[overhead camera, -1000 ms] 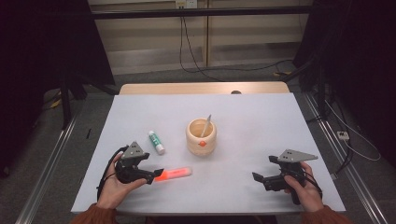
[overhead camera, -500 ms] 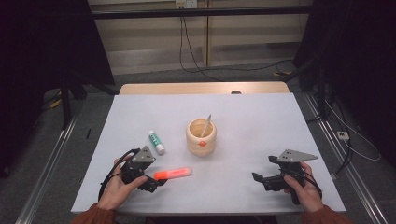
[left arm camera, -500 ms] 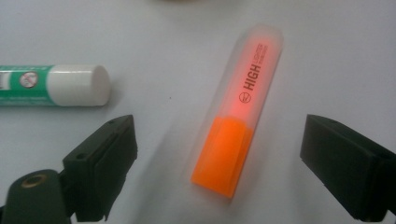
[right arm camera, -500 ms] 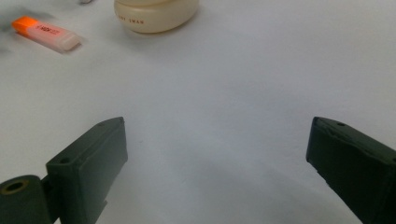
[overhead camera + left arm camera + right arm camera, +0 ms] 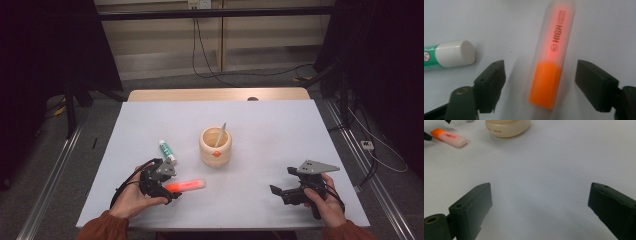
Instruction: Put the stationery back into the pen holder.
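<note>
Since the frame half a second back, my left gripper (image 5: 170, 192) has edged slightly toward the lower left of the high view, and the orange highlighter (image 5: 186, 186) has kept its place on the white table (image 5: 280, 130); my right gripper (image 5: 280, 192) has not shifted.

Left gripper (image 5: 540, 82), own view: the jaws stand wide apart, one on each side of the highlighter's (image 5: 550, 62) orange end. Neither jaw touches the pen; bare table shows on both sides. The pen runs from the lower centre of that frame to the top edge, with "HIGH LIGHTER" printed along its clear cap. It lies flat on the table, unheld.

In the high view the highlighter sits in the lower left part of the table, its orange end at my left gripper and its pale end pointing toward the centre of the frame. A green-and-white glue stick (image 5: 166, 151) lies just above it, apart from it; its white cap (image 5: 455, 53) appears at the left of the left gripper view. A wooden cup (image 5: 215, 147) stands near the table's centre with a thin stick (image 5: 220, 134) leaning inside.

Right gripper (image 5: 540, 205): jaws wide open, nothing between them, resting low at the lower right of the table. Its view shows the highlighter (image 5: 449, 137) and the cup's base (image 5: 507, 128) far off at the upper left.
</note>
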Motion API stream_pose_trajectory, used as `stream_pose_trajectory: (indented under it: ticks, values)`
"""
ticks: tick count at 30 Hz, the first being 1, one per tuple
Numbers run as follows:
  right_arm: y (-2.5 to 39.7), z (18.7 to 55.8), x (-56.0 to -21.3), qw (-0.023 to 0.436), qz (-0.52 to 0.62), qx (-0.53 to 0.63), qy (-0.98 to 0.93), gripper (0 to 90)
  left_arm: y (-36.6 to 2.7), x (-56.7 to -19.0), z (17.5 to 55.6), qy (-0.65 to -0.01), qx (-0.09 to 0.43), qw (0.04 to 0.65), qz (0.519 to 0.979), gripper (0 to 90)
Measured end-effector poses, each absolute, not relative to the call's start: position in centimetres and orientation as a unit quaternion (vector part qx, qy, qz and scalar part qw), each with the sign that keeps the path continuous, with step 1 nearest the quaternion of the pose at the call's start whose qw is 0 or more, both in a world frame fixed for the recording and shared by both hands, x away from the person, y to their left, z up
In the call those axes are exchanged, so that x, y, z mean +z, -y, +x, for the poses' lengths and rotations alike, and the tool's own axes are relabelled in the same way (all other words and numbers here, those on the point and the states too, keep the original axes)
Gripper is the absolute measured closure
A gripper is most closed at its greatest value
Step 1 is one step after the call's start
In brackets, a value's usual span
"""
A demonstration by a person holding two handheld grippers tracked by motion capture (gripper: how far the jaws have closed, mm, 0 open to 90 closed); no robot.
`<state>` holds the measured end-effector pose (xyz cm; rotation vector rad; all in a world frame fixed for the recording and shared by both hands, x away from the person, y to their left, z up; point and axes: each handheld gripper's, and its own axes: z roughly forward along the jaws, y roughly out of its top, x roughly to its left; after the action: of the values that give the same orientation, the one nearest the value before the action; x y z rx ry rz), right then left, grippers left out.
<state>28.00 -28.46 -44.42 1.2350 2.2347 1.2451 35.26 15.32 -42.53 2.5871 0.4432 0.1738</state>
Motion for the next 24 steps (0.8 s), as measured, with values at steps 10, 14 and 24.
stream_pose_trajectory:
  ticks: [10, 14, 24]
  values:
    - [28.5, 28.0, -44.4, 0.148, 0.429, 0.434, -0.778, 5.2, -14.0, -42.4, 36.2, -0.127, 0.037, 0.207, 0.969, 46.1]
    - [28.4, 28.0, -44.4, 0.149, 0.428, 0.434, -0.779, 5.2, -13.9, -42.5, 36.4, -0.132, 0.030, 0.209, 0.968, 49.6]
    - [28.4, 28.0, -44.4, 0.149, 0.426, 0.432, -0.781, 5.2, -13.3, -42.4, 36.8, -0.118, 0.000, 0.197, 0.973, 59.8]
